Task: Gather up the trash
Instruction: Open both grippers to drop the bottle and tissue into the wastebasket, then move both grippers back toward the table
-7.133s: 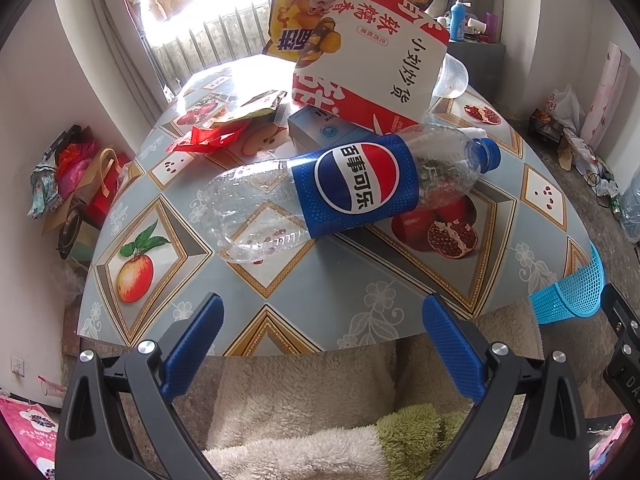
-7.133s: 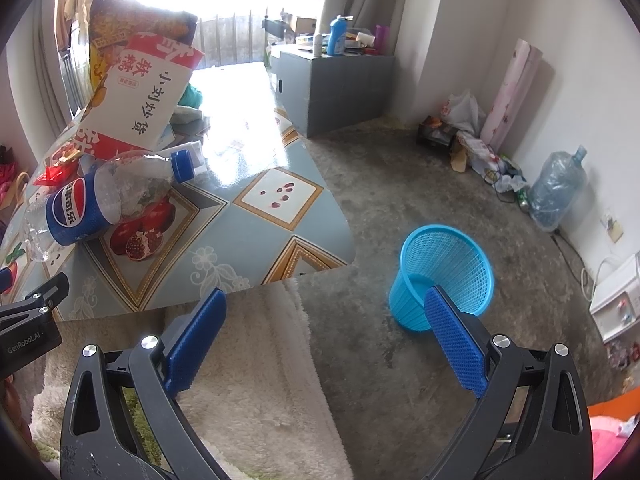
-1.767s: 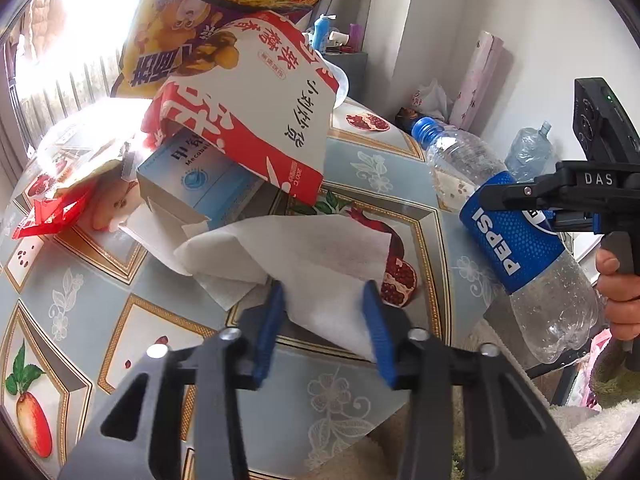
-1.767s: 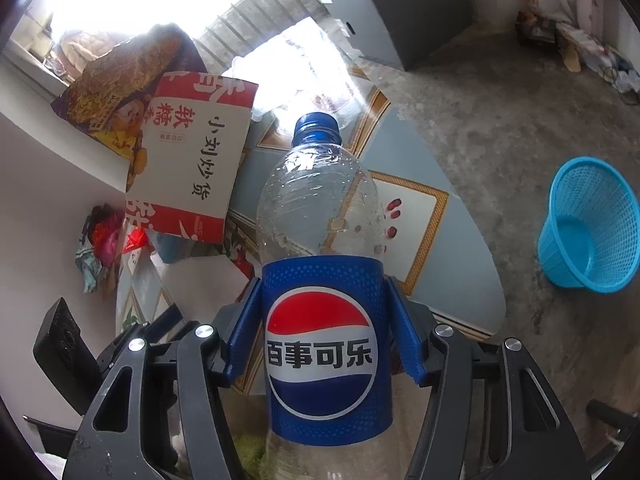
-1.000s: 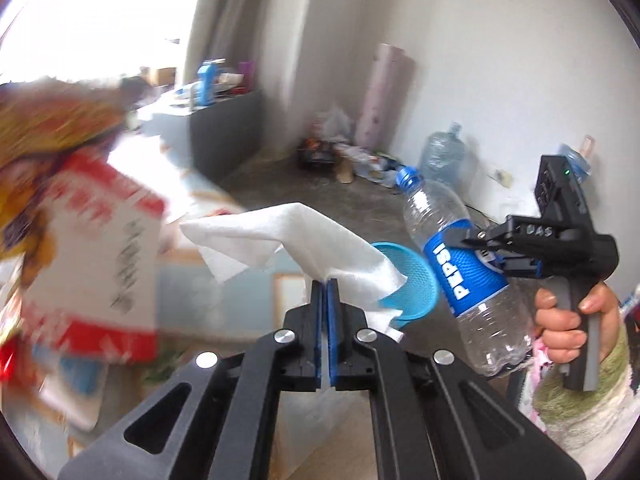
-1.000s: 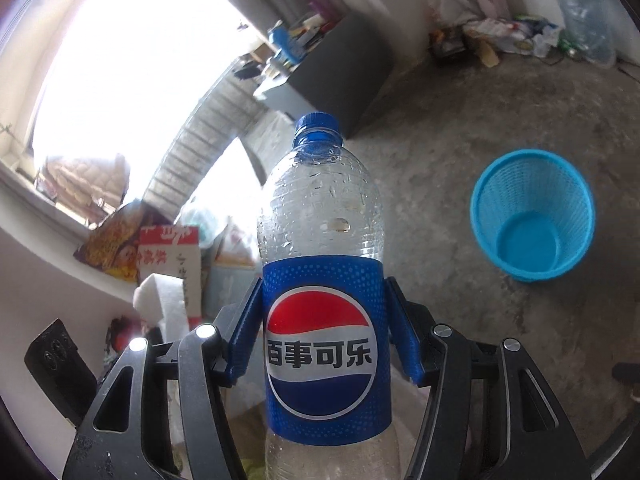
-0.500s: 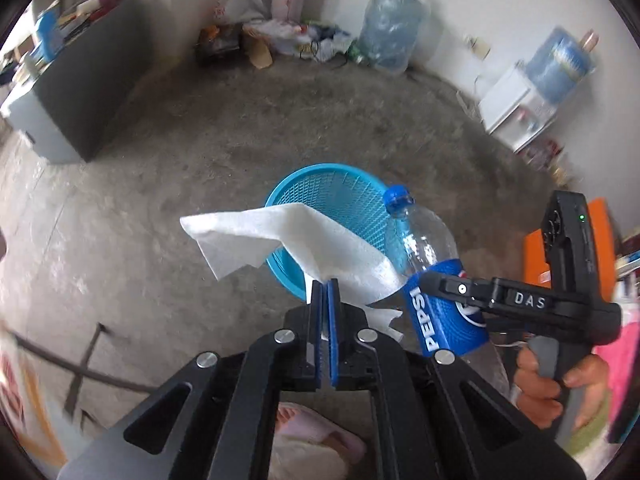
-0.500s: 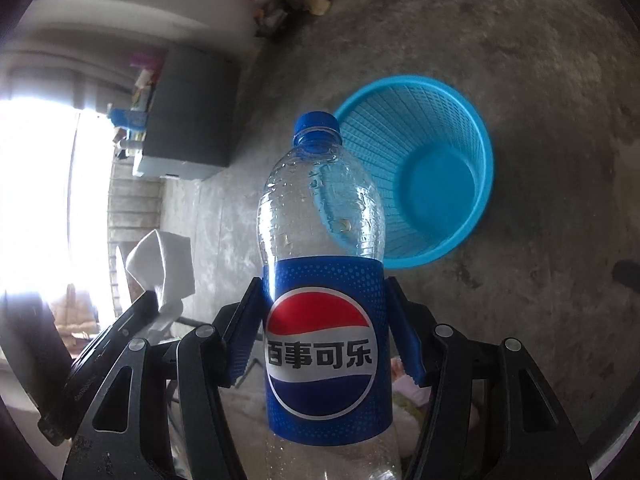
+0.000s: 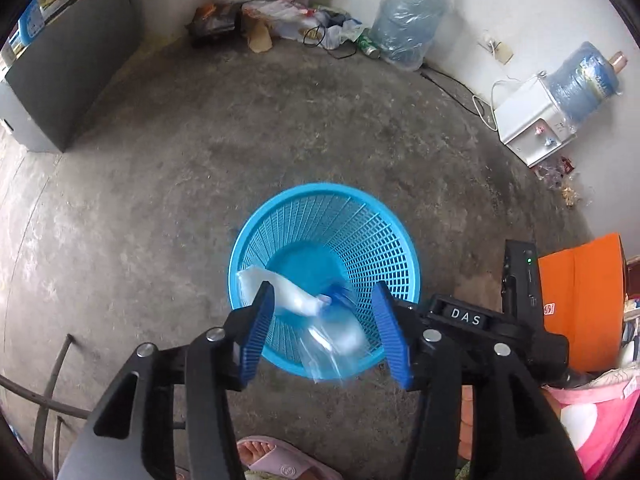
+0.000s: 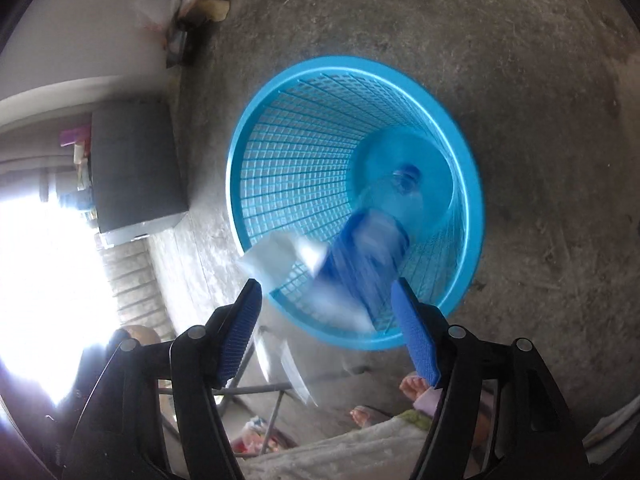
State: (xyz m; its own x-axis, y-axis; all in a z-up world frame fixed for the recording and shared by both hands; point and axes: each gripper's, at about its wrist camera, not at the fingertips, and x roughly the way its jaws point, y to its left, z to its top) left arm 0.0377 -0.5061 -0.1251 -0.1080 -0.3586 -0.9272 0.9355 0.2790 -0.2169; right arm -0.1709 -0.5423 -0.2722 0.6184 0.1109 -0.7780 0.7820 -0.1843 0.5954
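Both released: your left hand-held gripper [image 9: 323, 328] and right hand-held gripper [image 10: 327, 326] have just opened. Tissue [image 9: 276, 294], soft and weightless, and bottle [image 10: 370, 258], light, slick, pinch at label, dropping into basket [image 9: 376, 240].

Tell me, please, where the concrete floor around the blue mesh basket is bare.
Bare concrete floor runs between the blue mesh basket and the grey cabinet. Crowded: bags and a clear water jug along the far wall, a white dispenser at right.
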